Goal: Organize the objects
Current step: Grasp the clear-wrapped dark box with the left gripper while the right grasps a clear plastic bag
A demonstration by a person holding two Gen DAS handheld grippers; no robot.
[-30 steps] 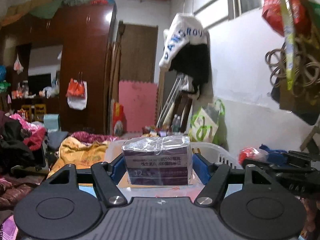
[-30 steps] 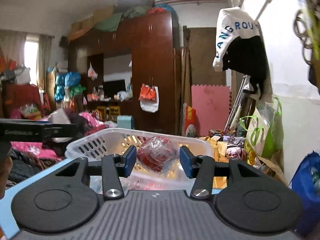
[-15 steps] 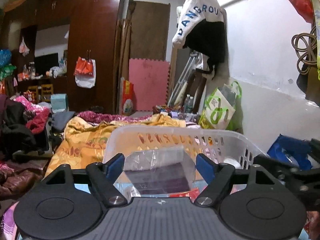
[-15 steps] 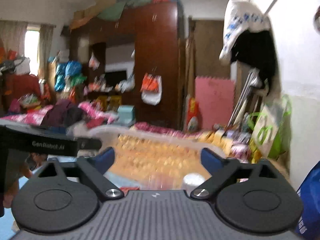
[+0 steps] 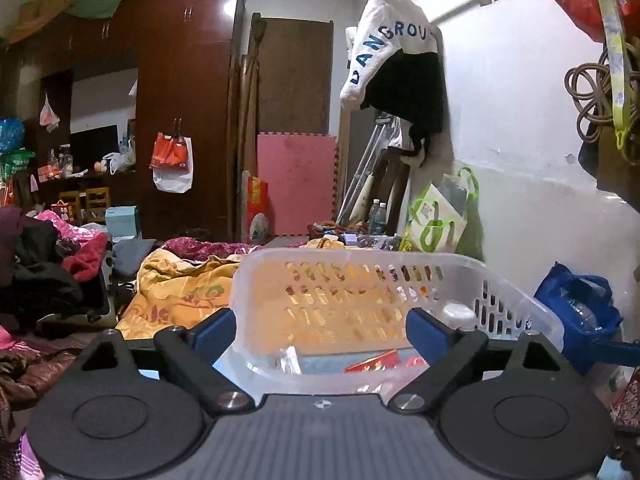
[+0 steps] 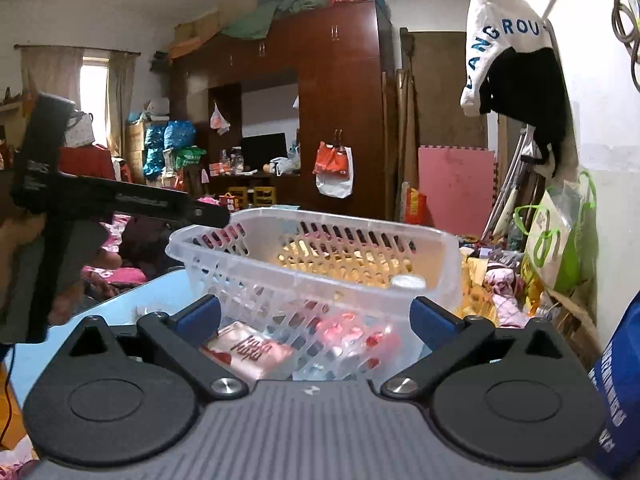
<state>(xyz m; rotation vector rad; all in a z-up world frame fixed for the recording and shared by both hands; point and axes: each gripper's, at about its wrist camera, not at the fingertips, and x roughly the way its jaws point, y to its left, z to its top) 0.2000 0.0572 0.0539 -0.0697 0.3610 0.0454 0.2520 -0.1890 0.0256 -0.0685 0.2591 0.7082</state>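
A clear white slotted plastic basket (image 5: 500,292) stands right in front of my left gripper (image 5: 320,330), which is open and empty at the basket's near rim. In the right wrist view the same basket (image 6: 224,268) stands on a light blue table (image 6: 160,292). My right gripper (image 6: 316,314) is open and empty just before its near wall. Through the wall I see a pink wrapped packet (image 6: 252,350) and a red wrapped item (image 6: 352,338) lying inside. A white round lid (image 6: 408,282) lies in the basket too. Red packets (image 5: 376,360) show on the basket floor.
The left gripper's black body (image 6: 120,200), held in a hand, reaches in from the left above the basket's rim. A blue bag (image 5: 576,312) lies to the right. A yellow blanket (image 5: 176,292) and heaped clothes (image 5: 44,264) lie behind. A wardrobe (image 6: 340,120) stands at the back.
Both grippers opened. The left let go of the wrapped purple box and the right let go of the red wrapped item, which now lies in the basket. Both grippers pulled back.
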